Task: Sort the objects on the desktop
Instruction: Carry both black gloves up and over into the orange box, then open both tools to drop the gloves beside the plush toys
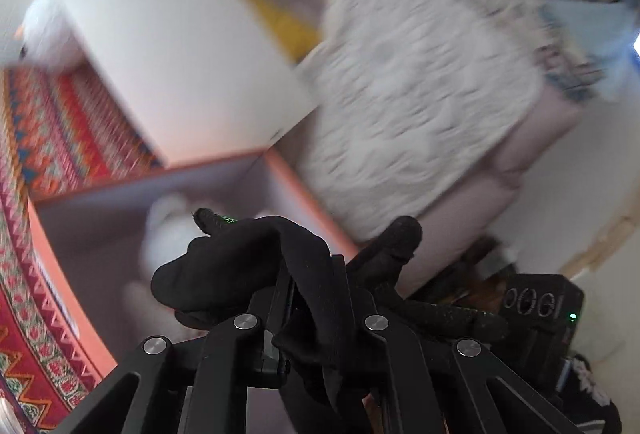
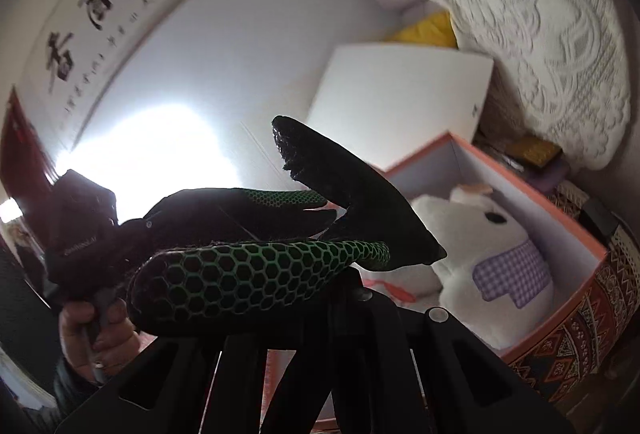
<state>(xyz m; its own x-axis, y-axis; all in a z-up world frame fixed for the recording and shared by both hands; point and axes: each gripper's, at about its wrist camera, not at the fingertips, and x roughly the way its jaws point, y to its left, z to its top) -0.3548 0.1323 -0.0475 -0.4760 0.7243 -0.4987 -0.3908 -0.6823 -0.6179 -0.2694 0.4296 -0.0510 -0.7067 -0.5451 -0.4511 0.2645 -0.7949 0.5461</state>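
While both wrist views blurred, left gripper [image 1: 308, 290] jaws pinched black fabric glove [image 1: 256, 258]; right gripper [image 2: 344, 274] jaws pinched black green-honeycomb glove [image 2: 248, 274], near open orange-rimmed box [image 2: 532, 194] holding white plush toy [image 2: 480, 246].

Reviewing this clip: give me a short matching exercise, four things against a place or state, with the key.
Things:
1. black glove
2. white plush toy
3. orange-rimmed box
4. yellow item

Places or states:
A. lying inside the box
B. clamped in both grippers
C. behind the white lid
D. open, lid leaning behind it

Pairs: 1-B, 2-A, 3-D, 4-C
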